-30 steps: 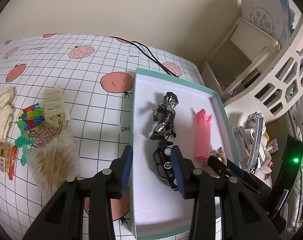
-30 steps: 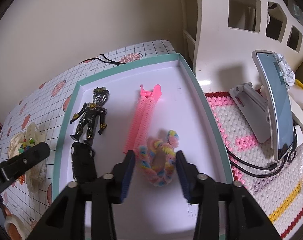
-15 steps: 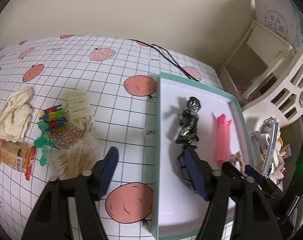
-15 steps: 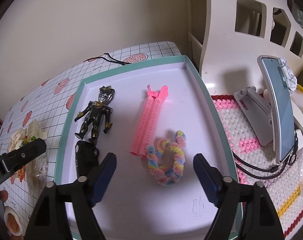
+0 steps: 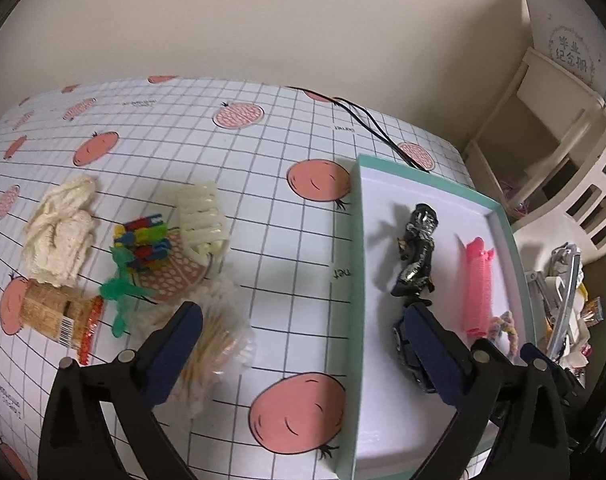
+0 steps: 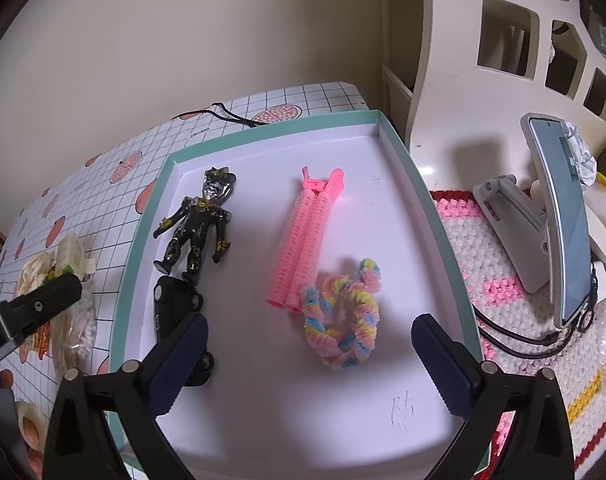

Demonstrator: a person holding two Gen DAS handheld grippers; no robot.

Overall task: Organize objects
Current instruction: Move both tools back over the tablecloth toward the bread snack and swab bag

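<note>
A white tray with a teal rim (image 6: 399, 152) (image 5: 357, 264) holds a black toy figure (image 6: 197, 222) (image 5: 419, 252), a black toy car (image 6: 175, 306) (image 5: 409, 354), a pink hair roller (image 6: 307, 240) (image 5: 478, 280) and a pastel twisted loop (image 6: 343, 320). My right gripper (image 6: 309, 360) stands open just above the loop, holding nothing. My left gripper (image 5: 303, 344) is open over the tray's left rim. On the cloth to its left lie a bag of cotton swabs (image 5: 215, 344), a cream hair claw (image 5: 201, 220), colourful clips (image 5: 143, 240), a cream knit piece (image 5: 59, 232) and a wrapped snack (image 5: 59, 312).
The tablecloth (image 5: 183, 140) has a grid and tomato print, with a black cable (image 5: 367, 120) at the back. Right of the tray are a white shelf unit (image 6: 503, 40), a phone on a stand (image 6: 559, 216) and a crocheted mat (image 6: 503, 288).
Both grippers went from nearly shut to wide open. The right one let the pastel loop go onto the tray and pulled back. The left one swung left toward the loose items.
</note>
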